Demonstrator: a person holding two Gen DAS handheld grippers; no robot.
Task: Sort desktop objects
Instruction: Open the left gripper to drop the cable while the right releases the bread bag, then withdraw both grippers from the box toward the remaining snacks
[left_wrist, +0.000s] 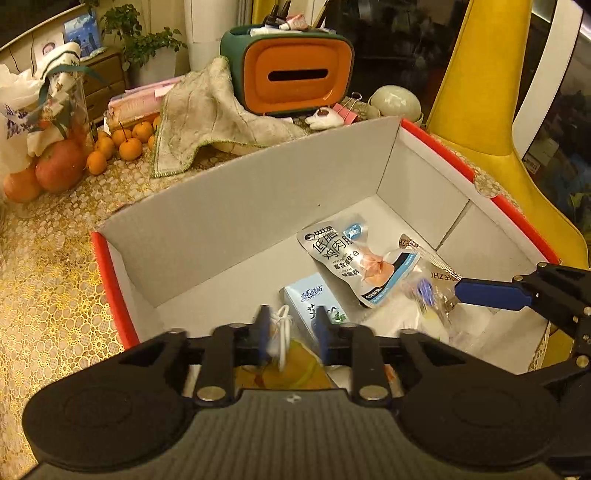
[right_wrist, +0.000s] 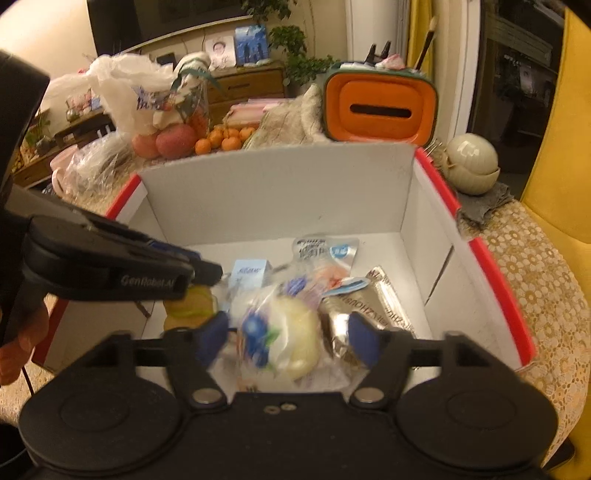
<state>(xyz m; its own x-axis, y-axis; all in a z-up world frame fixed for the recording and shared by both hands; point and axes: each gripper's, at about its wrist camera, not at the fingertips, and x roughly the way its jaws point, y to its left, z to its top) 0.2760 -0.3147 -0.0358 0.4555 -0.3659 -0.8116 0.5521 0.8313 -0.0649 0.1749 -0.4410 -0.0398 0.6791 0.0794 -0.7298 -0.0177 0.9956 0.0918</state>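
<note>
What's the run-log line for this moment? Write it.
left tongs: open over box | right tongs: open, clear snack bag between, unpinched | step: dropping items

box (left_wrist: 258, 192): white inside, red rim, on lace tablecloth (left_wrist: 55, 295)
contents: chicken pouch (left_wrist: 354, 258), tea carton (left_wrist: 314, 302)
left gripper (left_wrist: 291, 328): jaws apart, over white cable (left_wrist: 282, 332)

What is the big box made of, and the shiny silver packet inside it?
The box looks like cardboard: matte white walls with fold creases and flaps, red outside. The silver packet looks like foil or foil-coated plastic: it is crinkled and glints in the light, with printed letters; which of the two I cannot tell.
</note>
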